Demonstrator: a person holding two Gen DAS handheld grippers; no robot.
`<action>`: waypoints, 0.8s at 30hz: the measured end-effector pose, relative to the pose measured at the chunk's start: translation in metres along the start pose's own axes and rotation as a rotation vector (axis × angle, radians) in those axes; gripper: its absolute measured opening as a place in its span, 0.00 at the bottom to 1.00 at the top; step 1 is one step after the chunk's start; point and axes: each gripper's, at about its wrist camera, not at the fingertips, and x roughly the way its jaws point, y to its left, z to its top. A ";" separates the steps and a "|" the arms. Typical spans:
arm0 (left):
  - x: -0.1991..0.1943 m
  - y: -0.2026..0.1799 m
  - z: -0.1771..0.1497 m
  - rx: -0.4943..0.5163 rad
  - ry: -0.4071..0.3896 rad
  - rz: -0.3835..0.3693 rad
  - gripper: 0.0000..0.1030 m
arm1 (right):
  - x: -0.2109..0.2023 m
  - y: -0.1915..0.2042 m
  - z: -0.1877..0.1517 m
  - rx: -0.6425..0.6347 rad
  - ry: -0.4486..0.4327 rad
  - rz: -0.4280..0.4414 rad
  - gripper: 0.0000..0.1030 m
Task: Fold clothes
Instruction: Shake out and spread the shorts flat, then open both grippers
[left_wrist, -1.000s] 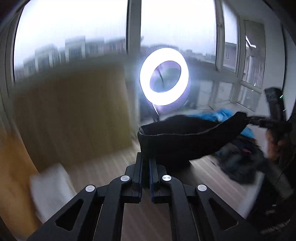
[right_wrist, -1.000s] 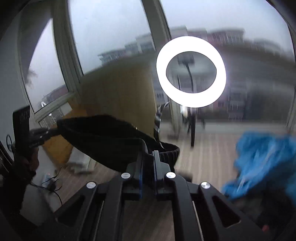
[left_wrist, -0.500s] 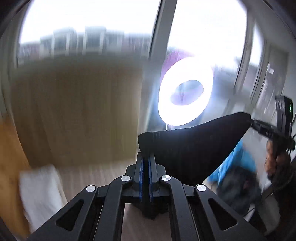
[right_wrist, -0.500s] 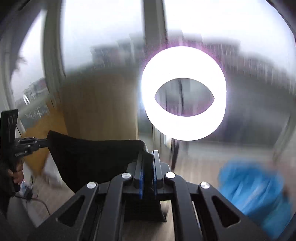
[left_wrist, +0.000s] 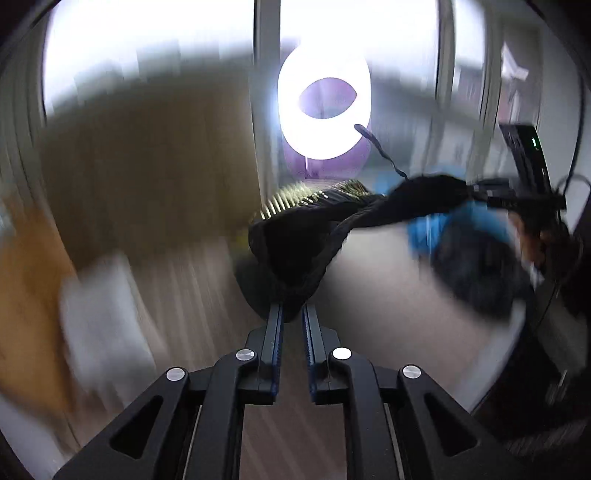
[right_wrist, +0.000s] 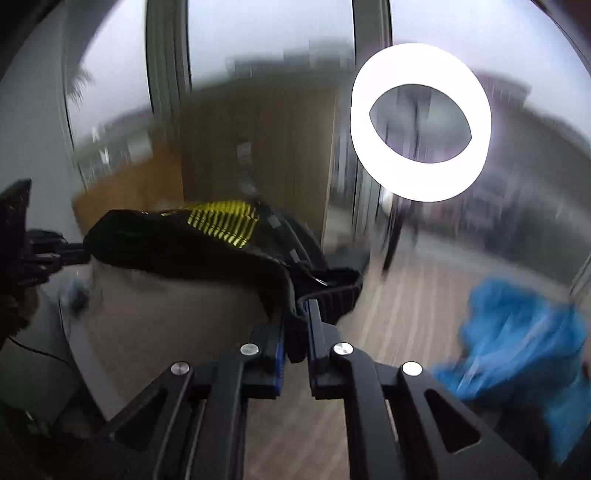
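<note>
A black garment (left_wrist: 295, 243) is stretched below the ring light (left_wrist: 324, 114) for folding; both the left gripper (left_wrist: 292, 317) and the right gripper (right_wrist: 297, 314) have just been opening slightly (cloth between each pair of jaws).

Two hand-held grippers (left_wrist: 292, 314) (right_wrist: 295, 310), one black garment (left_wrist: 295, 243), one ring light (left_wrist: 324, 114).

1. Glare: ring light (left_wrist: 324, 114) blown out, with purple fringing; windows (right_wrist: 266, 33) overexposed.
2. Blur: heavy motion smear throughout (gripper bodies kept sharp).
3. Edges: fisheye bending, dark vignette.
</note>
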 end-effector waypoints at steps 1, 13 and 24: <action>0.018 0.000 -0.028 -0.015 0.081 -0.001 0.11 | 0.026 -0.001 -0.031 0.020 0.091 0.001 0.13; 0.098 -0.031 -0.055 0.068 0.193 0.018 0.46 | 0.062 -0.030 -0.132 0.312 0.228 0.070 0.32; 0.175 -0.063 -0.018 0.244 0.200 0.005 0.45 | 0.088 -0.044 -0.148 0.462 0.212 0.046 0.34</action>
